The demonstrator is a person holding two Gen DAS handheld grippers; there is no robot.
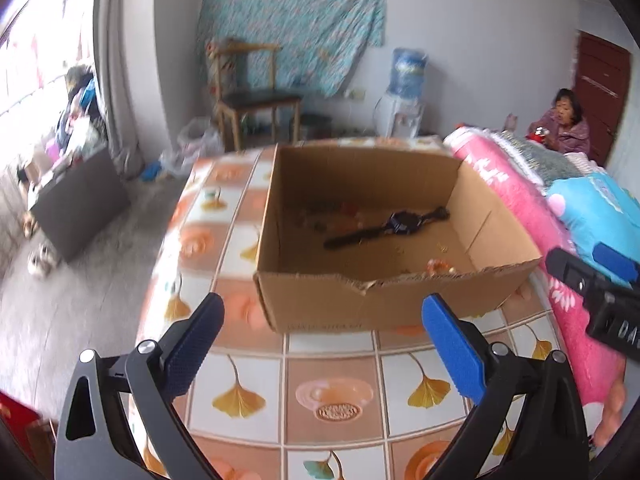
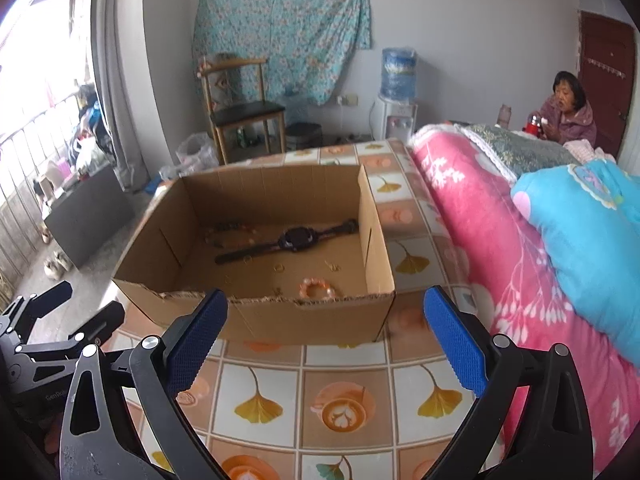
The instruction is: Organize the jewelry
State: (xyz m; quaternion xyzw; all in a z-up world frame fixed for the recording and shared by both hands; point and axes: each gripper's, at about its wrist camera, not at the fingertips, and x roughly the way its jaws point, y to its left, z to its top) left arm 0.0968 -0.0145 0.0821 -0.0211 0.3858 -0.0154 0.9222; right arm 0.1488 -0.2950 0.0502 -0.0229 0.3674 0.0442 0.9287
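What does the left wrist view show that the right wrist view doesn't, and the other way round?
Only left wrist: the right gripper coming in from the right edge, and the box's left outer wall.

Only right wrist: the left gripper at the lower left, the bracelet as a whole ring in the box's near corner, small rings on the box floor, and bare cloth right of the box.

Both: the open box on the patterned cloth, the watch inside it, the pink blanket, and each view's own jaws open and empty.
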